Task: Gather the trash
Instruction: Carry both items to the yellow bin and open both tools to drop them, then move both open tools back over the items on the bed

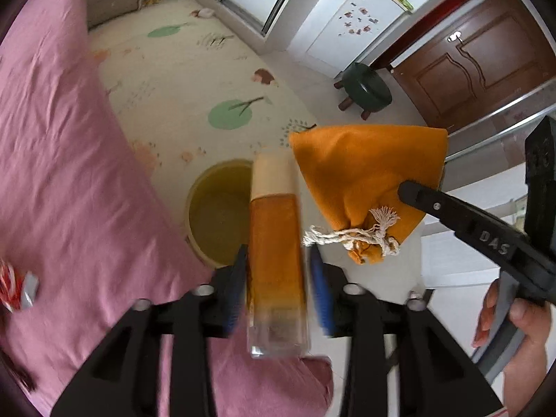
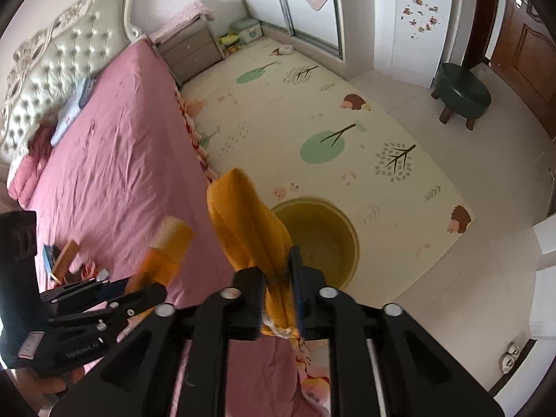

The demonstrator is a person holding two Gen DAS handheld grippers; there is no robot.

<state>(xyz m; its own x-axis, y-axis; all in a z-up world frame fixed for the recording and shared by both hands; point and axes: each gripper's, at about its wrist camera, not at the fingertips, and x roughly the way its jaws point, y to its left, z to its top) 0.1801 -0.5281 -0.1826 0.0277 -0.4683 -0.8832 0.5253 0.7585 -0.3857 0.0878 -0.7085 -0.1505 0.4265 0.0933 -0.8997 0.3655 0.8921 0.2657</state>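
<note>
Yellow bin (image 2: 314, 239) sits on mat, just beside bed edge (image 2: 187, 128).

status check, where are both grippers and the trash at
Left gripper open, bottle loose between its fingers. Right gripper open around orange pouch. Yellow bin on the floor below both, by the bed; nothing blocking.

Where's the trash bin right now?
The yellow bin stands on the patterned play mat beside the pink bed, just beyond both grippers' fingertips, below the orange pouch in the right wrist view.
</note>
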